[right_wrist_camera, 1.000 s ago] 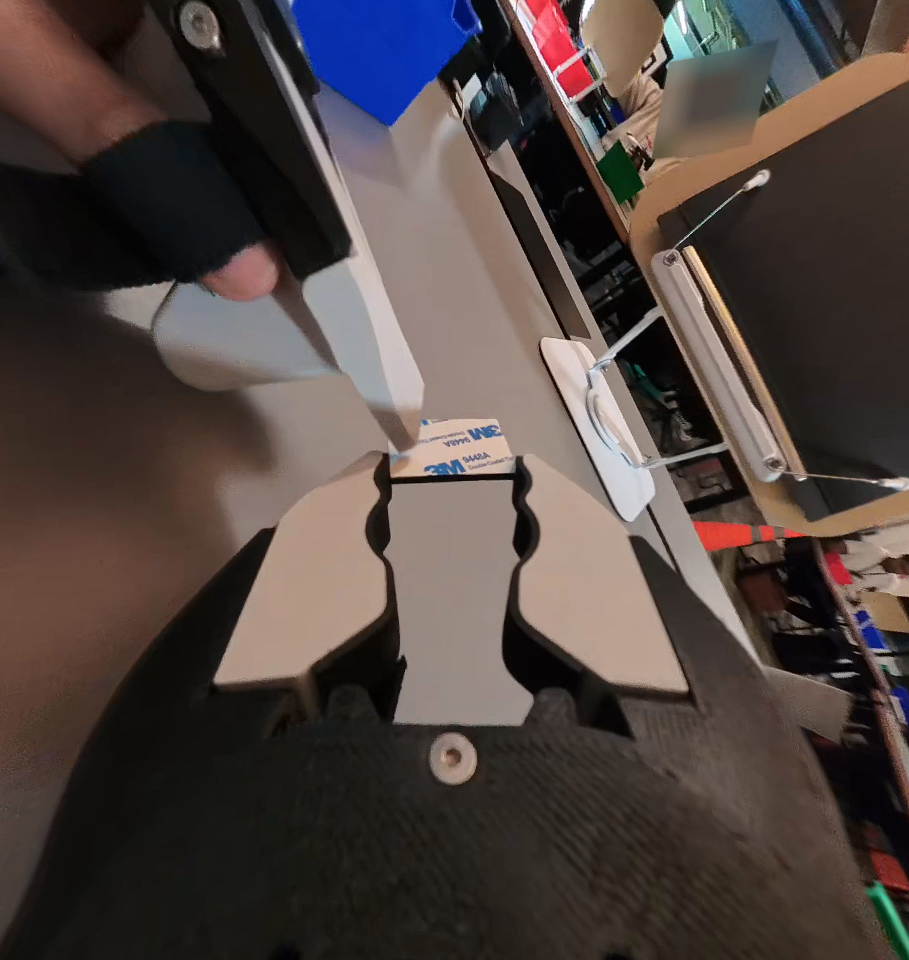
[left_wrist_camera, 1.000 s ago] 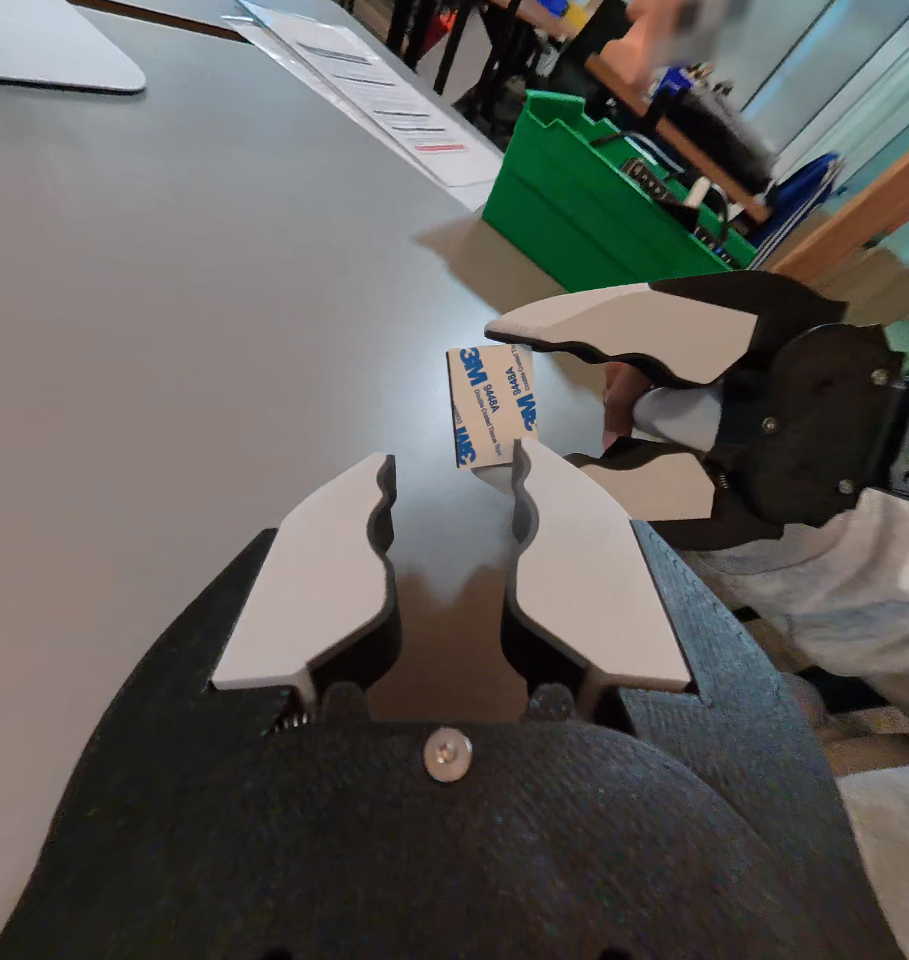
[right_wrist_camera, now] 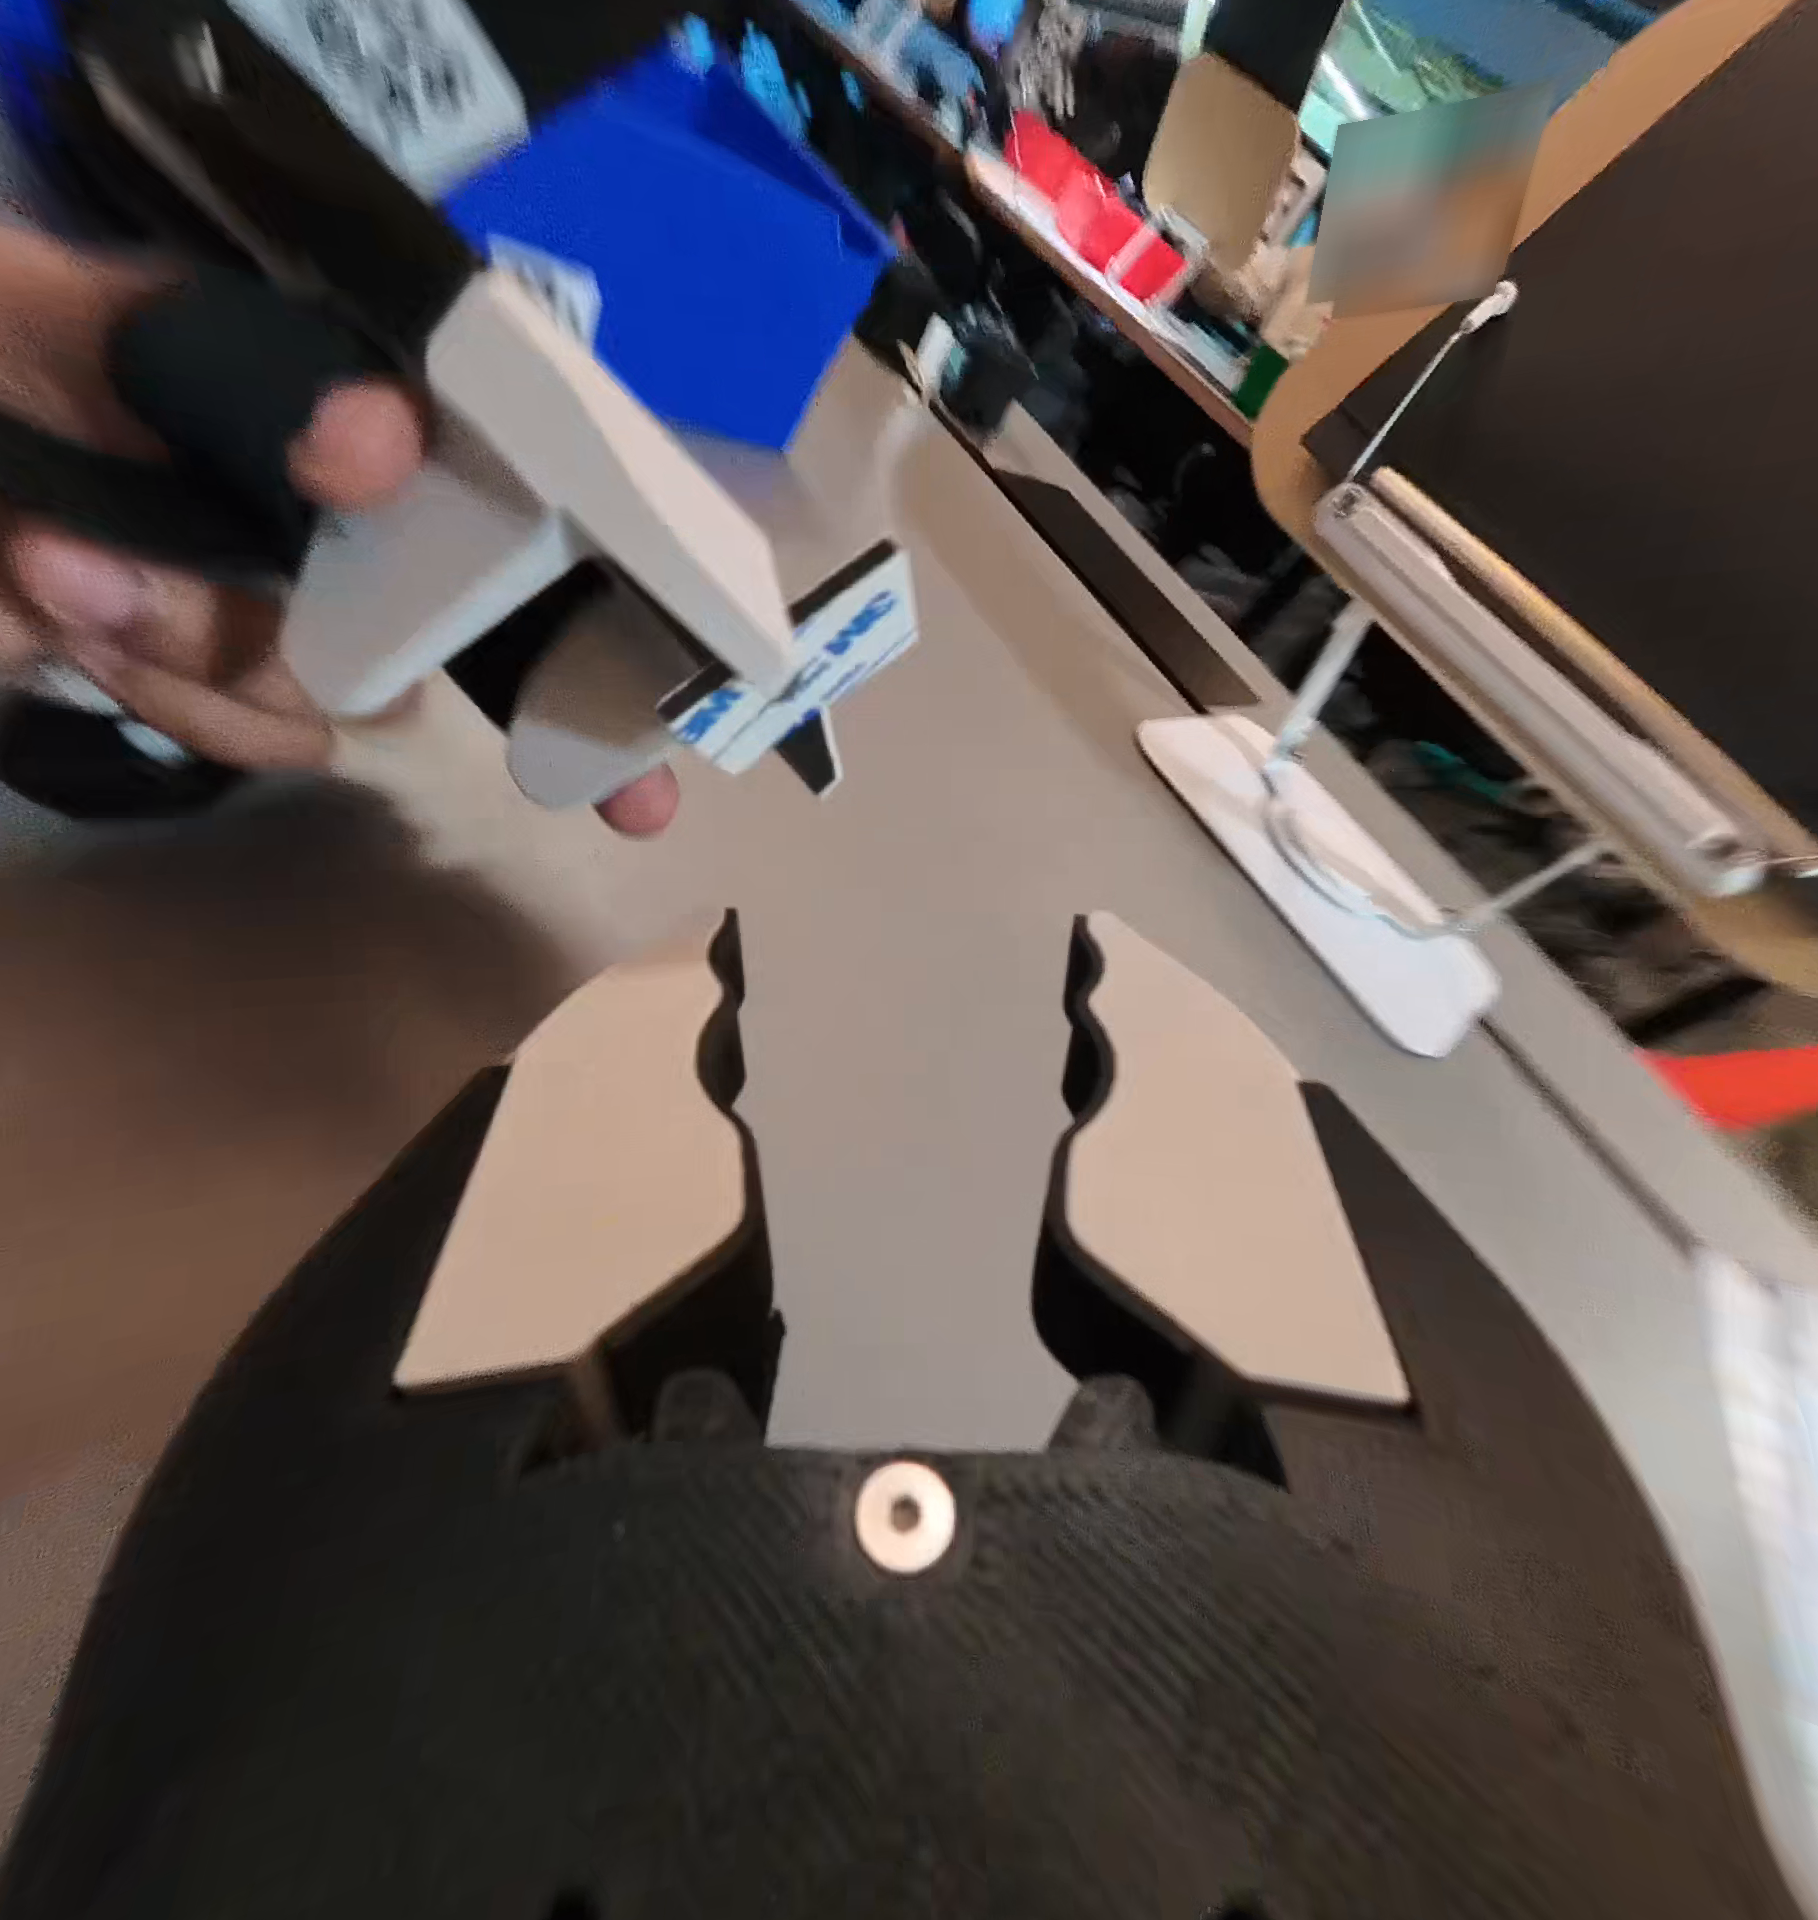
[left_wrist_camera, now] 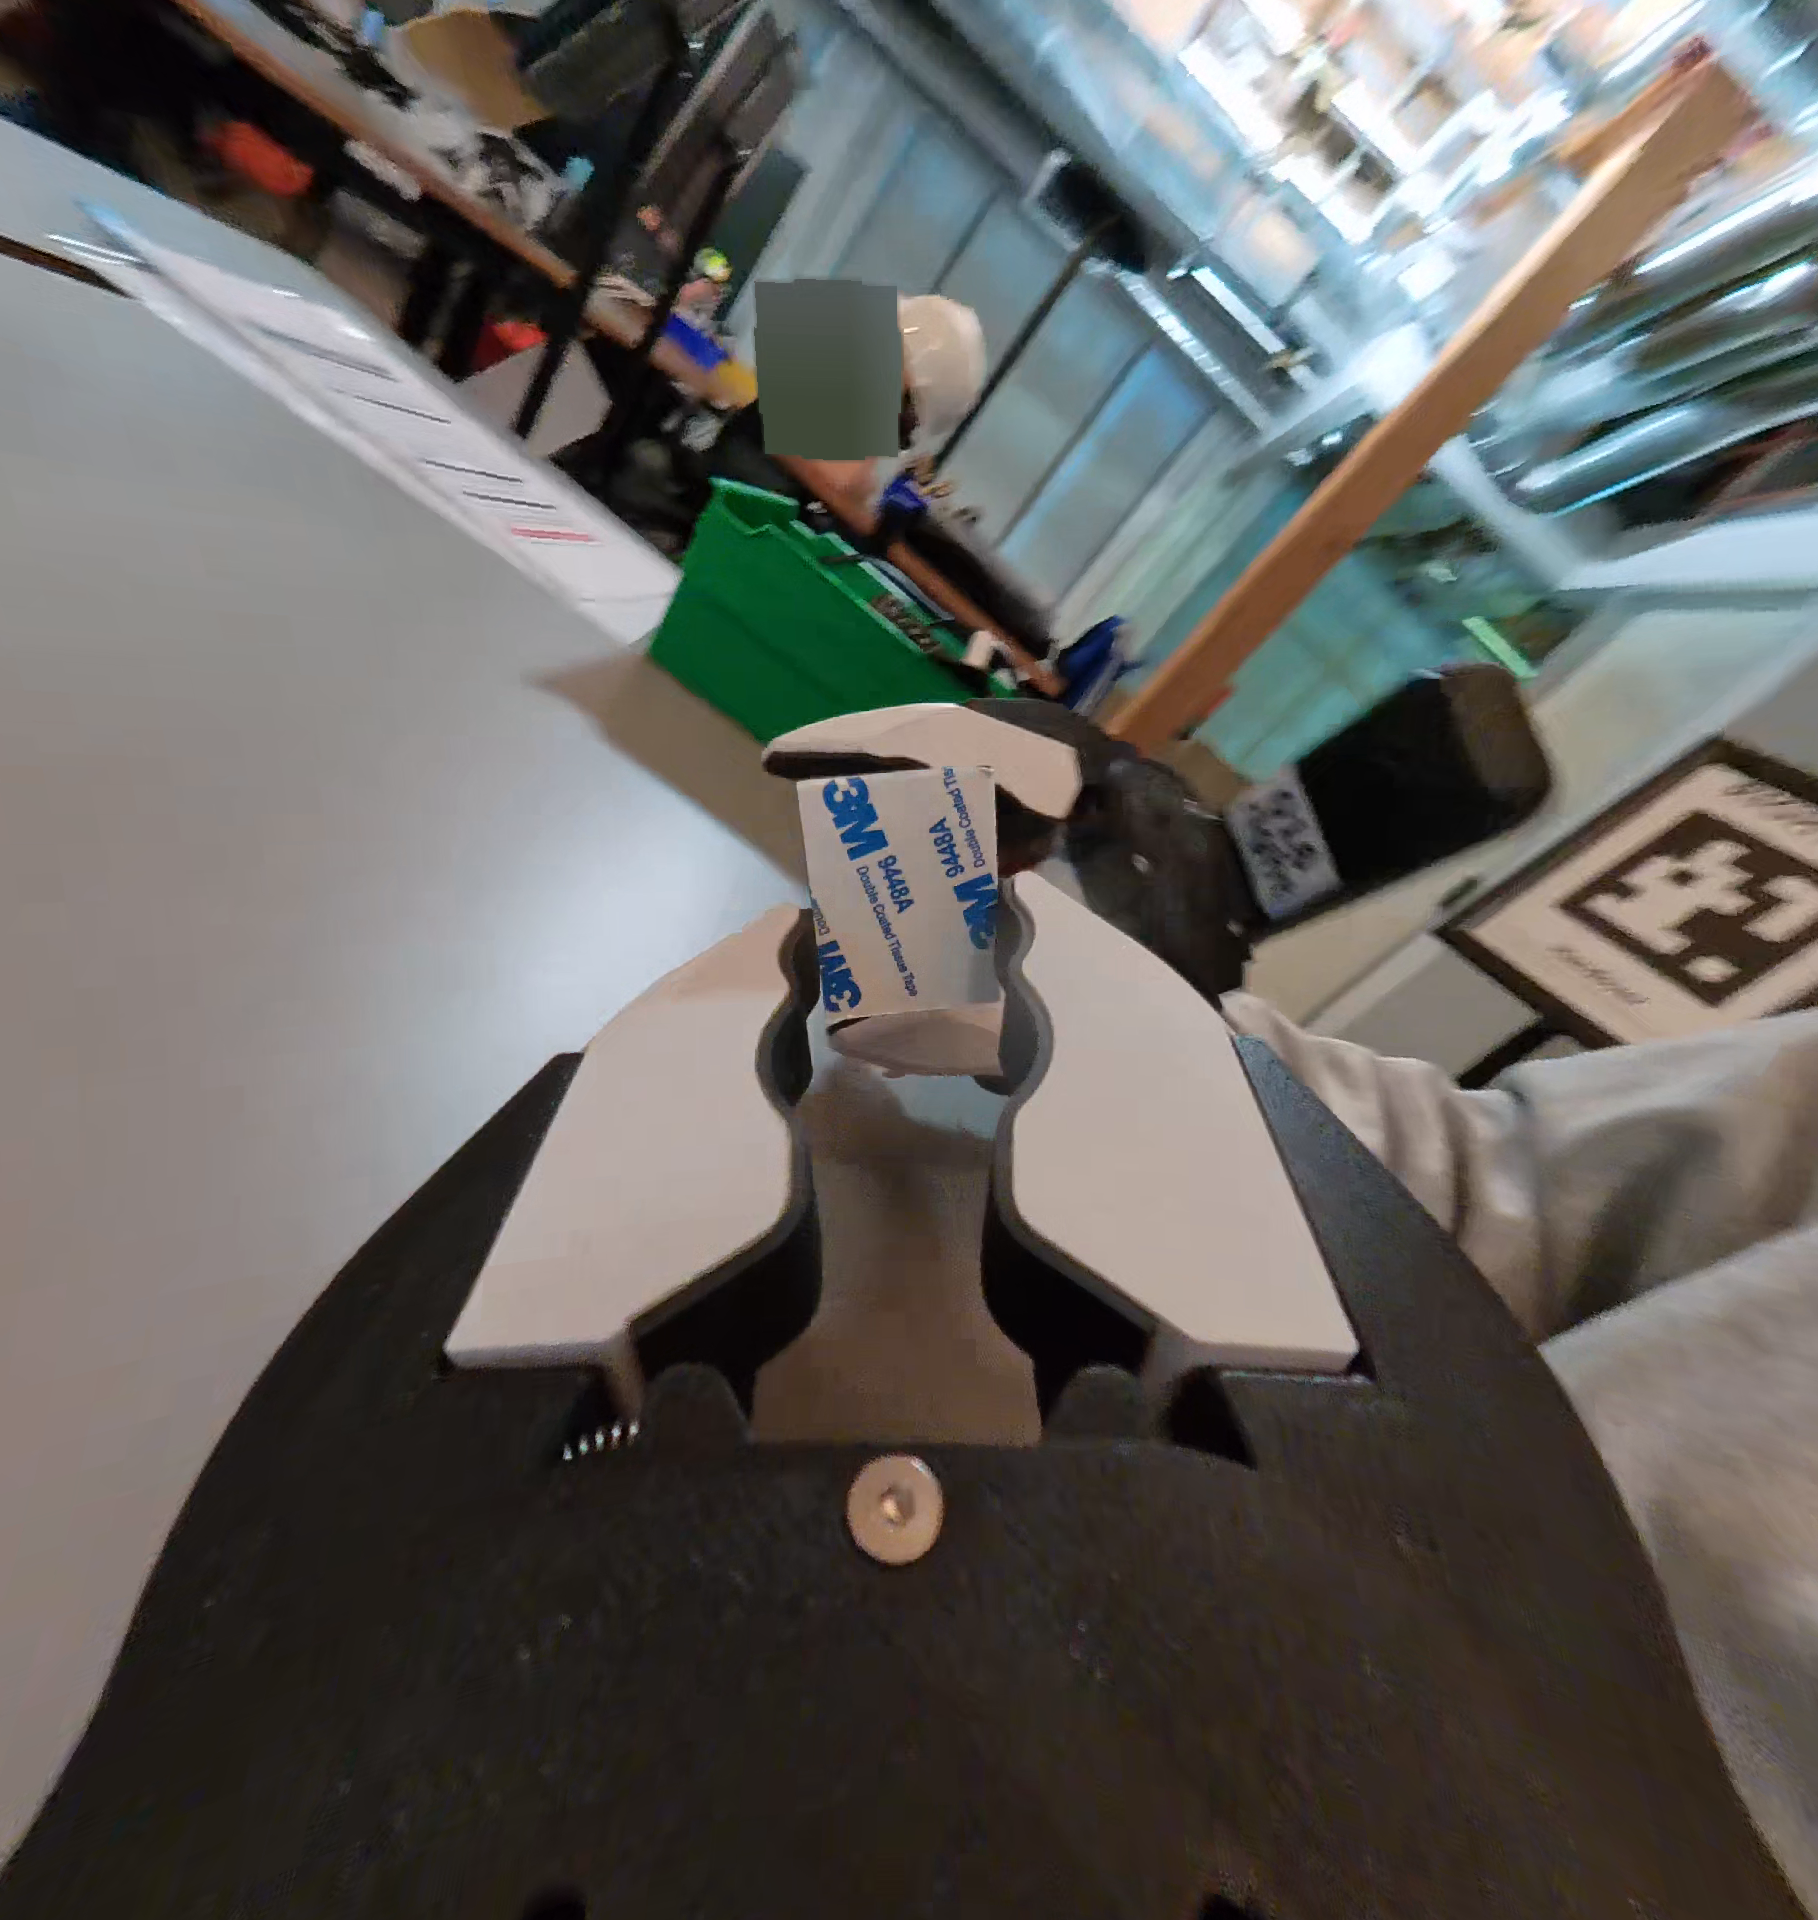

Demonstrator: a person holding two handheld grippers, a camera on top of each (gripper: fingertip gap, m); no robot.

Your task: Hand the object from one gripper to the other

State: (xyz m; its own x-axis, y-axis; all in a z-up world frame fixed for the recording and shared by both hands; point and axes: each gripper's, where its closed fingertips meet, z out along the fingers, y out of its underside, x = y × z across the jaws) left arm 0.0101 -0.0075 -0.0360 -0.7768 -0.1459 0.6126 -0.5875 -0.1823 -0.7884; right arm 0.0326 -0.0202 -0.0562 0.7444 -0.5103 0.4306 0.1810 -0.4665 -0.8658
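While aloft over table [left_wrist_camera: 209, 831], left fingers [left_wrist_camera: 656, 1143] clamped on tape pad [left_wrist_camera: 900, 894], right fingers [right_wrist_camera: 593, 1174] spread.

adhesive pad [left_wrist_camera: 903, 896] | white, blue print | upright | pinched between left gripper's fingers [left_wrist_camera: 697, 1049]

Both wrist cameras face each other closely, sharing the table [left_wrist_camera: 209, 831].

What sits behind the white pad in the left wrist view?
The right gripper: one finger shows above the pad, one below. The pad hides the gap between them.
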